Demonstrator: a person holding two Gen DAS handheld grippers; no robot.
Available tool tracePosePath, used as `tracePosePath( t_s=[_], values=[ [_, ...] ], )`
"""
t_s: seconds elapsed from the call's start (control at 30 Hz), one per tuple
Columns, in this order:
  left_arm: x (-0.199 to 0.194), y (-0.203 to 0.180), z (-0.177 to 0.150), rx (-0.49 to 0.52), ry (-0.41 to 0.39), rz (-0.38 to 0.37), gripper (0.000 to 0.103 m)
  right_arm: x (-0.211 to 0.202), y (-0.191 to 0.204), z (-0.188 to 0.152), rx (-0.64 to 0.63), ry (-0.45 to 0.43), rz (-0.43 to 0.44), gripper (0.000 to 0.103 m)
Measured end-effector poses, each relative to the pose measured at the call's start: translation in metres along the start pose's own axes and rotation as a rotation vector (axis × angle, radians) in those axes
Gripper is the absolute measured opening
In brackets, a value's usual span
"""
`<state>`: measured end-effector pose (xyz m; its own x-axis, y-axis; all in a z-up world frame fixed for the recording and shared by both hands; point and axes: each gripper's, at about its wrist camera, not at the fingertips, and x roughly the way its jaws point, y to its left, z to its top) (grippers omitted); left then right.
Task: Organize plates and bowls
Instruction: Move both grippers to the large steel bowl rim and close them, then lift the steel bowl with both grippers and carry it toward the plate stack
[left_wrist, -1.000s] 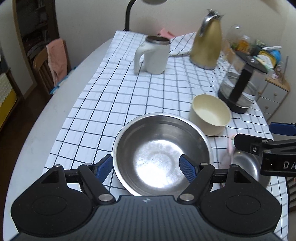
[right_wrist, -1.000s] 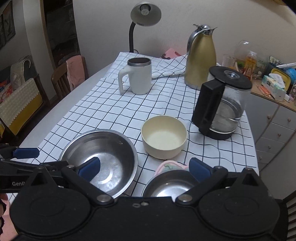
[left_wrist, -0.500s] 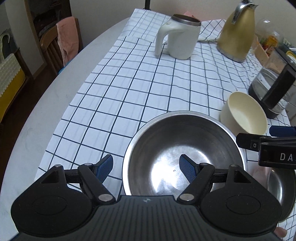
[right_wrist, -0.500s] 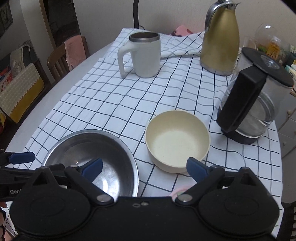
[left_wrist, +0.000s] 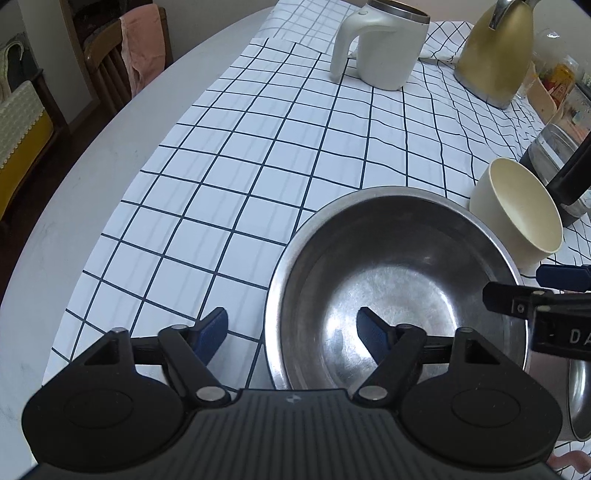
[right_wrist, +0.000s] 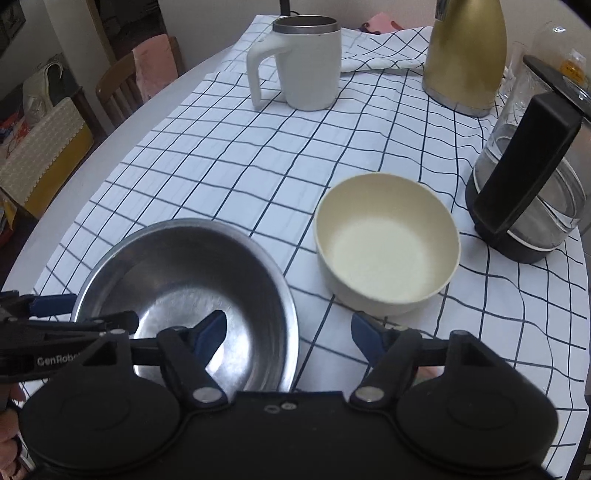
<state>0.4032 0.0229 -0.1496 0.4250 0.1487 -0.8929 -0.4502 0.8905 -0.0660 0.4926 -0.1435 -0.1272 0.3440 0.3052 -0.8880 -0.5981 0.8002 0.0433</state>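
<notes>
A large steel bowl (left_wrist: 391, 295) (right_wrist: 177, 280) sits on the checked cloth near the table's front. My left gripper (left_wrist: 291, 330) straddles its left rim, one finger inside and one outside; the jaws are closing and the pads stand apart from the rim. My right gripper (right_wrist: 290, 332) straddles the right rim the same way, jaws also closing, pads not touching. Each gripper shows in the other's view: left gripper (right_wrist: 74, 310), right gripper (left_wrist: 535, 288). A cream bowl (right_wrist: 388, 243) (left_wrist: 517, 210) stands just right of the steel one. A small steel bowl (left_wrist: 581, 398) lies at the near right, mostly hidden.
A white mug (right_wrist: 306, 62), a gold jug (right_wrist: 465, 55) and a glass kettle with a black handle (right_wrist: 528, 192) stand at the back and right. The bare table edge (left_wrist: 74, 192) curves along the left, with a chair (left_wrist: 110, 62) beyond it.
Both grippers have come down and closer to the large steel bowl, and their jaws have narrowed. The right one has shifted from over the small steel bowl to the large bowl's right rim.
</notes>
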Motion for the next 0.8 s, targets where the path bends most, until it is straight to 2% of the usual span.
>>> tracePosePath(
  t_s=[0.07, 0.2, 0.3, 0.43, 0.57, 0.6, 0.67, 0.7, 0.8],
  values=[
    [0.000, 0.000, -0.001, -0.003, 0.007, -0.008, 0.065, 0.004, 0.003, -0.001, -0.014, 0.013, -0.009, 0.075],
    [-0.002, -0.004, -0.003, -0.001, 0.006, -0.025, 0.055, 0.014, -0.002, -0.004, 0.018, 0.045, 0.002, 0.065],
    [-0.003, -0.005, -0.004, -0.007, 0.009, -0.040, 0.046, 0.015, -0.002, -0.004, 0.018, 0.043, 0.005, 0.062],
    [-0.004, -0.003, -0.004, -0.007, 0.005, -0.018, 0.034, 0.018, 0.000, -0.006, 0.008, 0.059, 0.008, 0.049],
    [-0.005, -0.001, -0.005, -0.011, 0.006, 0.002, 0.023, 0.022, 0.002, -0.008, 0.009, 0.069, 0.018, 0.029],
    [-0.005, -0.001, -0.005, -0.011, 0.006, 0.009, 0.020, 0.021, 0.002, -0.008, 0.006, 0.065, 0.011, 0.027],
    [-0.006, 0.000, -0.006, -0.016, 0.007, 0.019, 0.019, 0.021, 0.003, -0.009, 0.004, 0.062, 0.001, 0.024],
    [-0.006, 0.001, -0.006, -0.021, 0.008, 0.016, 0.018, 0.021, 0.002, -0.009, 0.008, 0.061, -0.002, 0.019],
    [-0.010, 0.002, -0.009, -0.030, -0.002, 0.019, 0.018, 0.019, -0.001, -0.009, 0.024, 0.065, 0.010, 0.018]
  ],
)
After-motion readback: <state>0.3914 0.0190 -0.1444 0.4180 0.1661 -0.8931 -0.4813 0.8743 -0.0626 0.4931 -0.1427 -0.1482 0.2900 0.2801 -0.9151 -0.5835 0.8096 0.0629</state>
